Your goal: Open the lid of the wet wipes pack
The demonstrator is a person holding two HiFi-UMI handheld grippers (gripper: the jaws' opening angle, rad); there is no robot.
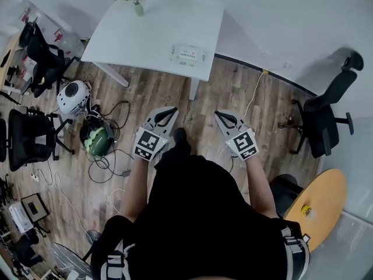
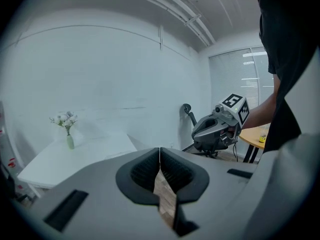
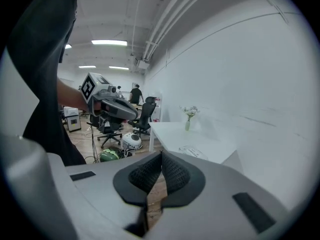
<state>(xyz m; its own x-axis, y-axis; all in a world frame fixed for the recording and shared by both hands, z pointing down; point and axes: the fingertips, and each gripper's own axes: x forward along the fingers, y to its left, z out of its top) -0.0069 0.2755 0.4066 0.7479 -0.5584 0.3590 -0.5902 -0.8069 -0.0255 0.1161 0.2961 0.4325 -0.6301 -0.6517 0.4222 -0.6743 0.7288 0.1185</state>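
Poised at waist level, well short of the wet wipes pack [image 1: 187, 55] lying flat at 12 o'clock on the white table [image 1: 145, 34]. Holding left gripper [image 1: 169, 111] and right gripper [image 1: 223, 116] with fingers pressed together, empty, presumably because no approach has begun.

The left gripper [image 2: 159, 153] had a smooth, matt grey plastic shell. Its pads [image 2: 142, 173] were black and finely ribbed, like rubber. The right gripper [image 3: 161, 156] had the same finish. Beneath both lay a floor [image 1: 145, 92] of wood-grain planks, dull rather than glossy. Ahead of them, the table [image 1: 134, 34] had a smooth, matt white top. The wet wipes pack [image 1: 188, 55] on it was too small to judge its wrapper.
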